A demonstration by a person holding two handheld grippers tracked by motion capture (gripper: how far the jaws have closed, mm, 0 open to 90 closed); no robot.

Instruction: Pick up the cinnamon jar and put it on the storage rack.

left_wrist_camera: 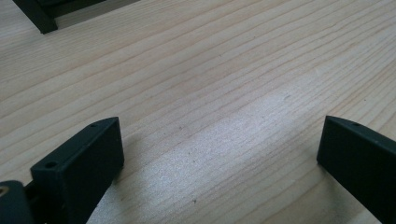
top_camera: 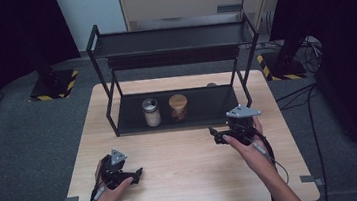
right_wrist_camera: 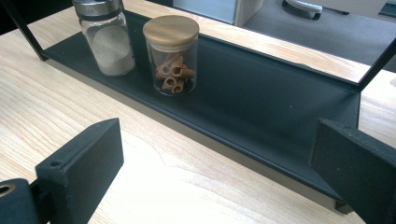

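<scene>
Judging from how things lie, I'd say the work has barely begun: both jars stand untouched on the lower shelf (top_camera: pixel 217 107) of the black rack, and neither tool holds anything. I have the right gripper (top_camera: pixel 216 133) hovering just near of the shelf's front edge, its jaws spread wide and empty, aimed towards the wooden-lidded jar (right_wrist_camera: pixel 171 54) with its brown rolled pieces. That jar sits ahead and left of the jaws in the right gripper view, apart from them, with the metal-capped shaker (right_wrist_camera: pixel 105 39) of white powder just beside it on the left. My left gripper (top_camera: pixel 138 174) rests low over the bare table (top_camera: pixel 189 170) at near left, jaws wide apart, grasping nothing. Reaching, gripping and moving the jar all remain.
</scene>
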